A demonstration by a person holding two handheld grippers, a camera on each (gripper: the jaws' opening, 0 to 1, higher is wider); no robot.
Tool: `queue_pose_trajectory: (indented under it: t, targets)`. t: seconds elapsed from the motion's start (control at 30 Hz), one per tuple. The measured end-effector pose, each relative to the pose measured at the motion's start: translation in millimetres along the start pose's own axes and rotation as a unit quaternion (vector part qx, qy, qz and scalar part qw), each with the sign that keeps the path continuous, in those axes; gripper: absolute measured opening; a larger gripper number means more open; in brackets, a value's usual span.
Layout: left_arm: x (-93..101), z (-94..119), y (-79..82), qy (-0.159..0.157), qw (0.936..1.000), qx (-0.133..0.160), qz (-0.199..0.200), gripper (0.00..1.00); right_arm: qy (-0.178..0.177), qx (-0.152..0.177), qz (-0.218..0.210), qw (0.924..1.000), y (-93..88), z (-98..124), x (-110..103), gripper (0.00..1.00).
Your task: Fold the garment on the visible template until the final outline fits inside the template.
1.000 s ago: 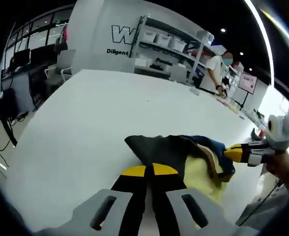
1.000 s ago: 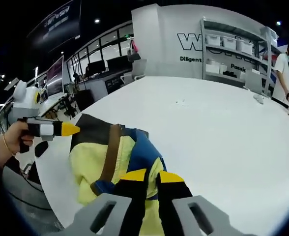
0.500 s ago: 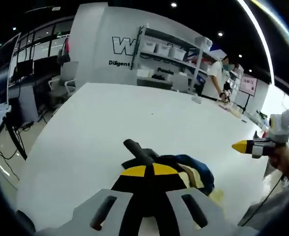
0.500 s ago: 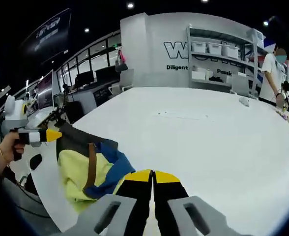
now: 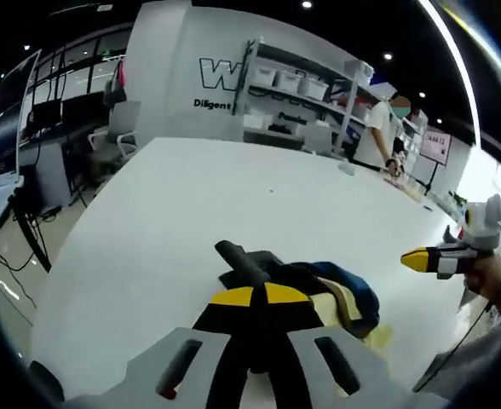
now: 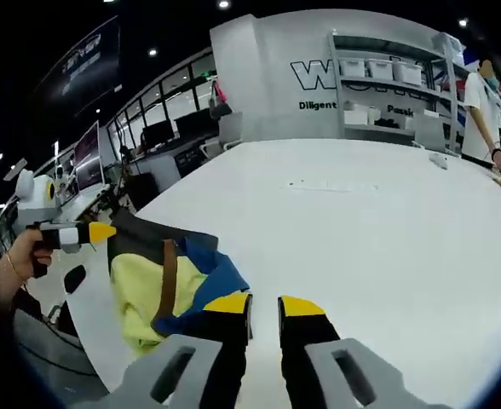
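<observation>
A crumpled garment (image 6: 169, 277) of yellow, blue, brown and black lies bunched at the near edge of a white table (image 6: 378, 221). The left gripper (image 5: 259, 295) has its jaws pressed together on the dark cloth. The right gripper (image 6: 263, 304), jaws slightly parted and empty, sits just right of the heap. A person (image 6: 482, 106) stands by distant shelves (image 6: 387, 85).

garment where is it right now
The garment lies bunched at the near edge of the white table, lower left in the right gripper view, between the two tools; the left tool is shut on its dark end.
</observation>
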State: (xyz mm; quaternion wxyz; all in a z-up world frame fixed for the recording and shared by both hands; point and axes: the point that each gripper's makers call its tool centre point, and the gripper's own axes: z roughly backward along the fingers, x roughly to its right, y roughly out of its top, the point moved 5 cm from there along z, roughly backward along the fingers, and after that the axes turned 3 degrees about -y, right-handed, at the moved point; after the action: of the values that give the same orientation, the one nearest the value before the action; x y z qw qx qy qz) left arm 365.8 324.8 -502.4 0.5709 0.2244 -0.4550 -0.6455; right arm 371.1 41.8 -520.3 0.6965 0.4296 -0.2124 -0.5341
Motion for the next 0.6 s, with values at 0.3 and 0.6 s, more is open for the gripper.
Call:
queue_pose_trajectory:
  t: [0.3,0.6]
  targets:
    - [-2.2,-1.0,-1.6,0.004,1.0000,-0.004,-0.002,0.00,0.035,-0.013,-0.011,0.9993,1.1,-17.6,-10.8,0.55]
    - [-4.2,-2.4,-4.5,0.004,1.0000,-0.008,-0.001,0.01,0.081,-0.031,-0.002,0.9962,5.8,-48.3,-28.9,0.57]
